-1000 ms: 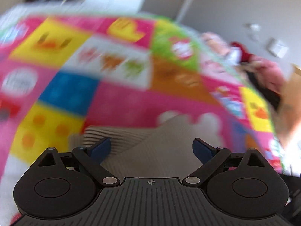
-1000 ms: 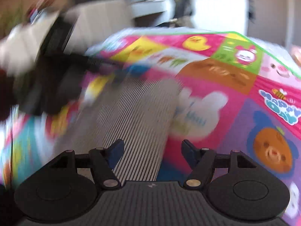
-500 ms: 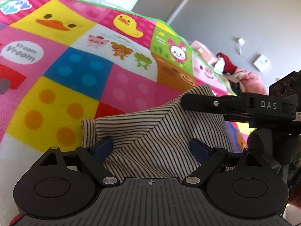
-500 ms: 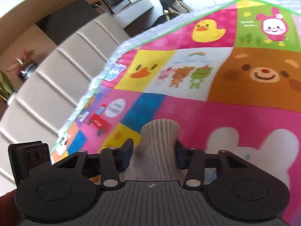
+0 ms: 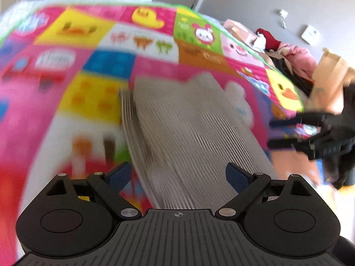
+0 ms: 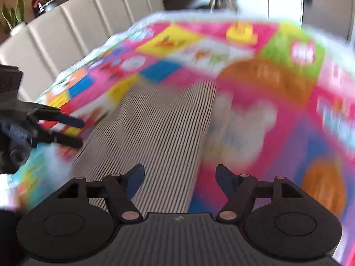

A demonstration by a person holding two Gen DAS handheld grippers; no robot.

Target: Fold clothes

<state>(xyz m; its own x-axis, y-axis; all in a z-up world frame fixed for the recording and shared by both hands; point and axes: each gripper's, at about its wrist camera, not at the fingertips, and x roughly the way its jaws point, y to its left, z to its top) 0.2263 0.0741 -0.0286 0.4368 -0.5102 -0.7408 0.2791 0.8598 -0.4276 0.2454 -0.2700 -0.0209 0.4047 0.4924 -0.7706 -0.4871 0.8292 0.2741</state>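
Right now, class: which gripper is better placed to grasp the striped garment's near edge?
Probably the left gripper: its open jaws straddle the striped garment. The right gripper is half over the play mat.

Left gripper point(image 5: 177, 175): jaws spread wide, nothing between the blue pads point(image 5: 118, 175), held low over the striped garment point(image 5: 188, 128) at its left side. Right gripper point(image 6: 178, 178): jaws likewise apart and empty (both views motion-blurred), above the garment's right side.

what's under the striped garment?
The striped garment lies on the cartoon play mat, whose pink and yellow squares show around it. The mat beneath it is covered; anything else under it cannot be seen.
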